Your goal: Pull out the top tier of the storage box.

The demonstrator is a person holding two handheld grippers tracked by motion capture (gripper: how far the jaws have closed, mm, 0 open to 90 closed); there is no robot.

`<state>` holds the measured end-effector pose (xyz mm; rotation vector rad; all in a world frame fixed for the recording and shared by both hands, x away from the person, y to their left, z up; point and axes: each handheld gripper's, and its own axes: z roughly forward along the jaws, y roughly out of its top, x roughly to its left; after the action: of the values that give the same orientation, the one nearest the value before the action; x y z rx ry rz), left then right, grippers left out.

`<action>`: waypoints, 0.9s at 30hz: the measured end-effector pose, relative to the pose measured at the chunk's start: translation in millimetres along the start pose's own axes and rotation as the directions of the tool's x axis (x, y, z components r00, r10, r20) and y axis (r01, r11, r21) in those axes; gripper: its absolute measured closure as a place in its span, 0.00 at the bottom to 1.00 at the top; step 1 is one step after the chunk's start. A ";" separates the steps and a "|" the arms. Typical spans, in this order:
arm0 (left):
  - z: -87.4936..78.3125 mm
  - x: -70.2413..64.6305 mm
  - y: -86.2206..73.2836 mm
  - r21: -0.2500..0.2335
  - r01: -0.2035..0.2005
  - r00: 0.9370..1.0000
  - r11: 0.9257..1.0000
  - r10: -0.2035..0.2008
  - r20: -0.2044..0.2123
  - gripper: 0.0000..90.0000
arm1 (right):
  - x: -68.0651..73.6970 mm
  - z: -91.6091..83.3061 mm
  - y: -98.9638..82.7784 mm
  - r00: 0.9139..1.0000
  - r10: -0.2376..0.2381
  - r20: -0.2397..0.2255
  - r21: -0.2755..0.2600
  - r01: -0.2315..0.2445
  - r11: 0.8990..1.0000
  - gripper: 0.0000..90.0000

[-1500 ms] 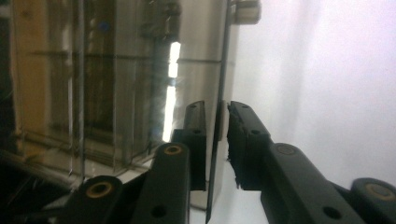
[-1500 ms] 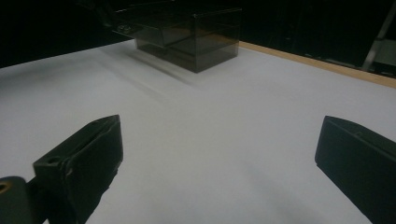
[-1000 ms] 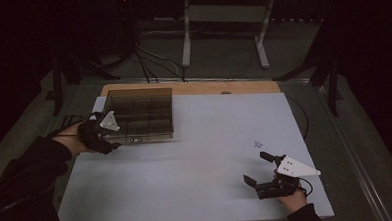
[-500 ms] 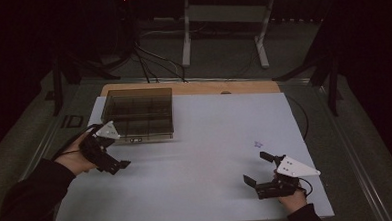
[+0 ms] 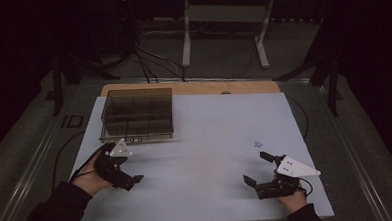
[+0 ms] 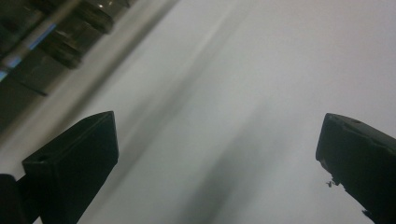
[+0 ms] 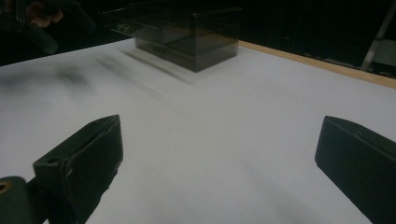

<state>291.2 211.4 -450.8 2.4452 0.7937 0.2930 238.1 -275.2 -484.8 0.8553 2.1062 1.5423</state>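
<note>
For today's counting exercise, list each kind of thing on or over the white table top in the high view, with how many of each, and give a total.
Dark see-through box: 1
Hand-held grippers: 2, the left gripper and the right gripper, both with jaws open and nothing between them
Small blue mark on the table: 1
Total: 4
</note>
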 end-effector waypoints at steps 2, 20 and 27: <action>8.5 -4.1 -5.1 -0.032 0.034 0.999 0.999 -0.034 -0.009 0.00 | 0.0 -0.1 0.0 1.000 0.000 0.000 0.000 0.000 1.000 0.01; 37.0 -26.5 -24.1 -0.131 0.102 0.992 0.986 -0.111 -0.062 0.00 | 0.1 1.0 -0.6 1.000 -0.003 -0.002 0.008 0.003 1.000 0.01; 37.0 -32.9 -30.6 -0.160 0.120 0.986 0.980 -0.136 -0.095 0.00 | -0.1 1.3 -1.0 1.000 -0.005 -0.001 0.014 0.005 1.000 0.01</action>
<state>263.5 196.5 -499.8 2.2385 0.9343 0.4220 238.7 -274.5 -486.2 0.8535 2.1208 1.5270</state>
